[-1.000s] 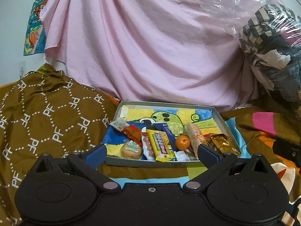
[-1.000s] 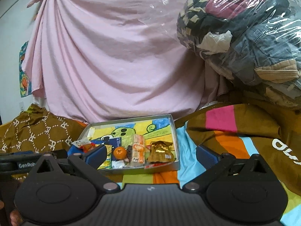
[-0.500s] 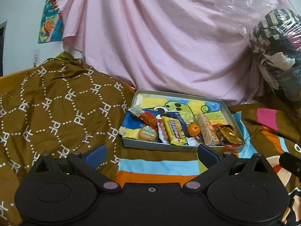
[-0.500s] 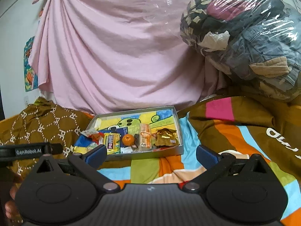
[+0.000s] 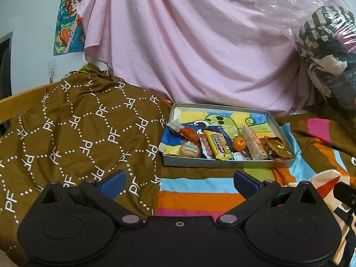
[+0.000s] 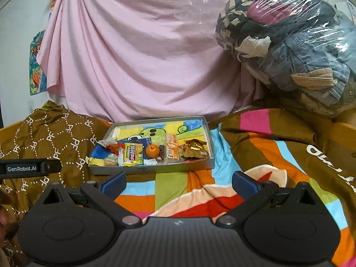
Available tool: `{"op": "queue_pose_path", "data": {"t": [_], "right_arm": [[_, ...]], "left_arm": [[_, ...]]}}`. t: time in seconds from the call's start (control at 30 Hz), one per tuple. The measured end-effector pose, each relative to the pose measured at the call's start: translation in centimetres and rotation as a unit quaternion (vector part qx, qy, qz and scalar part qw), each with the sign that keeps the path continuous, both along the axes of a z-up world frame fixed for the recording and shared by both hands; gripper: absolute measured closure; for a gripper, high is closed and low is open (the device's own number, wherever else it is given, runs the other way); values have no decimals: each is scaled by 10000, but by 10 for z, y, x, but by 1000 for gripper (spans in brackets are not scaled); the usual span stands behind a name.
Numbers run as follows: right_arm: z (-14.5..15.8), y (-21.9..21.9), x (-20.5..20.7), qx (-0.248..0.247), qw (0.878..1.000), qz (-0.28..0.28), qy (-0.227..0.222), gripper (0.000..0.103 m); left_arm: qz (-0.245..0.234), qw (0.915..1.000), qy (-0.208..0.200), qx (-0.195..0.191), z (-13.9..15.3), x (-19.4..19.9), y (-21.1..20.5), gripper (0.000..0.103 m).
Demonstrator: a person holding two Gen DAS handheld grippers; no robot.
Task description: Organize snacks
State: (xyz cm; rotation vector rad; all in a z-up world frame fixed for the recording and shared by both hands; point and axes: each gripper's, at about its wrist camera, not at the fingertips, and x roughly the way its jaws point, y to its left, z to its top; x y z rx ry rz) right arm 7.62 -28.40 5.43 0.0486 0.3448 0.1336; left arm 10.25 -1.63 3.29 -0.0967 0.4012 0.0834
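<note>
Dead centre of both wrist views sits the tray of snacks, a shallow grey box with a cartoon print on its floor, resting on the striped blanket. All the snacks are bunched along its near edge: a cookie at the left, then a yellow bar, an orange, a pale wrapped bar and a gold packet at the right end. Both my grippers hang back from it, low in the frame and well short of the box. My left gripper has its jaws spread wide with nothing between them, brown PF quilt under its left finger. My right gripper is the same, jaws wide apart and empty over the stripes. Pink sheet fills the upper half behind everything, and a plastic-wrapped bundle of clothes sits upper right in the right wrist view.
</note>
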Motion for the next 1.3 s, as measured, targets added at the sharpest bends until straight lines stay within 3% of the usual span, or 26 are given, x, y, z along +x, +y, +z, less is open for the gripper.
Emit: {"op": "queue_pose_path", "data": {"t": [0.83, 1.3], "right_arm": [[-1, 7, -18, -70, 9999, -3, 134, 0], [-10, 12, -20, -278, 9988, -1, 412, 0]], "left_arm": [[-3, 9973, 86, 731, 1, -42, 0, 1], [64, 9965, 496, 675, -13, -47, 4, 1]]}}
